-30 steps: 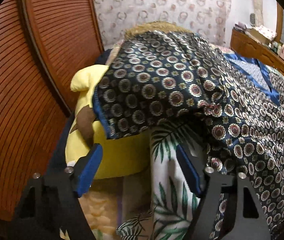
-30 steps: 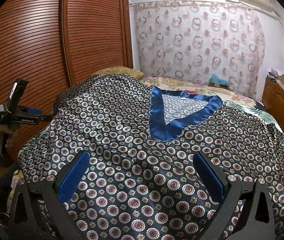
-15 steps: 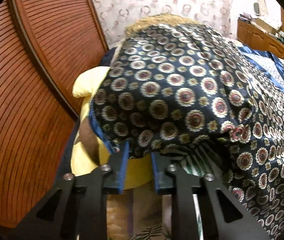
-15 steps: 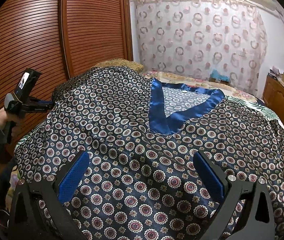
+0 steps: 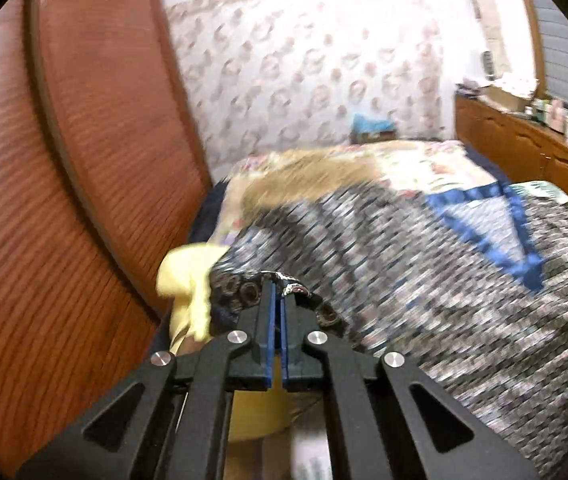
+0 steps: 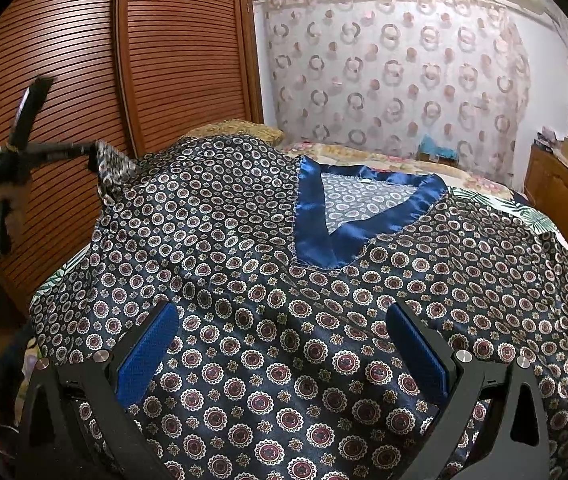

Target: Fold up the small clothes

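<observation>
A dark satin shirt with a ring-and-flower print and a blue V-neck lies spread over the bed. My left gripper is shut on the edge of its sleeve, which bunches over the fingertips. In the right wrist view that same left gripper shows at the far left, held by a hand, lifting the sleeve edge off the bed. My right gripper hovers open low over the shirt's lower front, with nothing between its blue pads.
A louvred wooden wardrobe runs along the left. A yellow cushion sits beside the raised sleeve. A brown pillow lies at the bed's head before a patterned curtain. A wooden cabinet stands at the right.
My left gripper closed on the sleeve edge and rose, pulling the cloth up from the yellow cushion. The right gripper stayed open and still over the shirt.
</observation>
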`<state>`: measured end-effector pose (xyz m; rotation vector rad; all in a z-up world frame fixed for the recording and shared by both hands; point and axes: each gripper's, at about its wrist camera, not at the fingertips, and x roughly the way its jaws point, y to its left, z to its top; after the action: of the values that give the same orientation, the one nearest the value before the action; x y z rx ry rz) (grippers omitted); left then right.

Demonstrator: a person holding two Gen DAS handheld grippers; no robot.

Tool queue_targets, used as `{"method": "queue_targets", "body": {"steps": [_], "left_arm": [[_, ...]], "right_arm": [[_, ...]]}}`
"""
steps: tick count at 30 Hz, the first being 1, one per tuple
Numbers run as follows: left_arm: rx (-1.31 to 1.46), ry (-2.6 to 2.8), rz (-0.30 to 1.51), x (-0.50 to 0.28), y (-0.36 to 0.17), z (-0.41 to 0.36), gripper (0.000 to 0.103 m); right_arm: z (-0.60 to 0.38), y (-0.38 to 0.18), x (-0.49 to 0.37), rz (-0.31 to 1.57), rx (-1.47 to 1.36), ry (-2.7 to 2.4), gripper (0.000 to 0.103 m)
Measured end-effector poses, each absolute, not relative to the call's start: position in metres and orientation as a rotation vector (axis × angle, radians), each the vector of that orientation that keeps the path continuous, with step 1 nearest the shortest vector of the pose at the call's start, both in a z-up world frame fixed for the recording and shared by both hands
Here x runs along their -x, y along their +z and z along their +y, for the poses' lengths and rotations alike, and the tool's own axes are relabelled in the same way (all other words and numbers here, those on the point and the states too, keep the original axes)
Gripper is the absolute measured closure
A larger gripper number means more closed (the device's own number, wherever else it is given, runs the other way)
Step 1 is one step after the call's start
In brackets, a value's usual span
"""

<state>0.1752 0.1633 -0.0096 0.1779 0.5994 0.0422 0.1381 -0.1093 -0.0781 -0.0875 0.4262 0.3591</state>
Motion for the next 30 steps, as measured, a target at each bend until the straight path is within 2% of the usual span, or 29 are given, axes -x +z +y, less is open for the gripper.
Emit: {"method": "queue_targets", "body": {"steps": [6, 11, 19, 21, 28, 30], "left_arm": [[-0.219, -0.132, 0.570, -0.181, 0.017, 0.097, 0.100], [-0.271, -0.237, 0.605, -0.169, 0.011, 0.052, 0.100], [-0.234, -0.260, 0.682, -0.150, -0.014, 0.067, 0.071], [-0.192, -0.276, 0.699, -0.146, -0.019, 0.075, 0.060], [-0.121, -0.291, 0.726, -0.126, -0.039, 0.092, 0.055], [-0.112, -0.283, 0.747, -0.123, -0.050, 0.095, 0.043]], "right_arm": [[-0.115, -0.075, -0.136, 0.440, 0.067, 0.366, 0.000], [-0.120, -0.071, -0.135, 0.452, 0.055, 0.373, 0.000], [-0.123, -0.068, -0.136, 0.461, 0.042, 0.383, 0.000], [-0.124, -0.067, -0.137, 0.460, 0.040, 0.384, 0.000], [-0.125, -0.067, -0.138, 0.469, 0.037, 0.388, 0.000], [-0.125, -0.067, -0.138, 0.472, 0.038, 0.388, 0.000]]}}
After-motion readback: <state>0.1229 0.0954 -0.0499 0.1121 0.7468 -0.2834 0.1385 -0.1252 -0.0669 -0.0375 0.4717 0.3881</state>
